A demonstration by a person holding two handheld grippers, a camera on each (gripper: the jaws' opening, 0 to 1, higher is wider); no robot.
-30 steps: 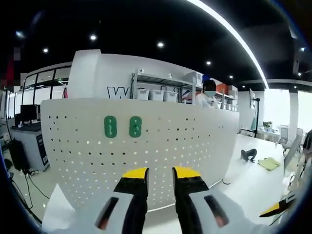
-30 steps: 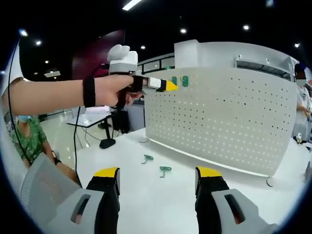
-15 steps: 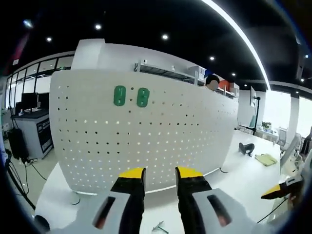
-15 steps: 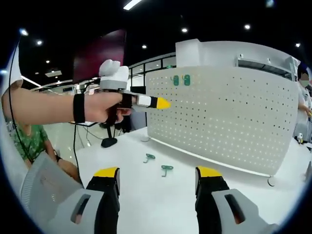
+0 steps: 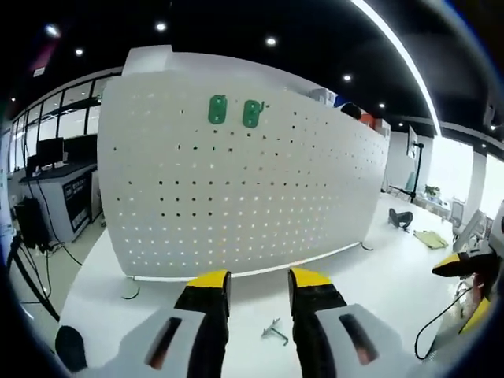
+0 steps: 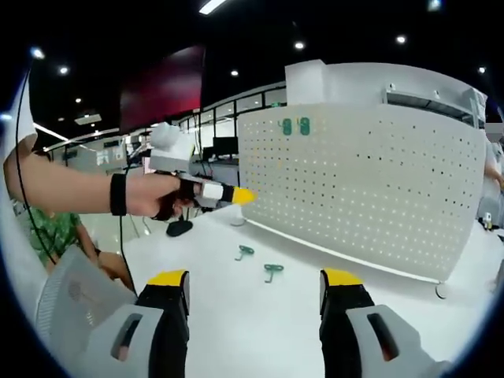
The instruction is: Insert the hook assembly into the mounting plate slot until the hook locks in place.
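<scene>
Now both my tongs, left [image 5: 250, 285] and right [image 6: 256, 285], stand apart, empty; I'd lower squarely over the mid-frame hook [image 6: 272, 270] on the bench [image 6: 260, 323].

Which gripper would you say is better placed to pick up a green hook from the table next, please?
Probably the left gripper: a hook lies on the table between its nearly closed jaws. The right gripper is open, but both green hooks lie farther ahead.
</scene>
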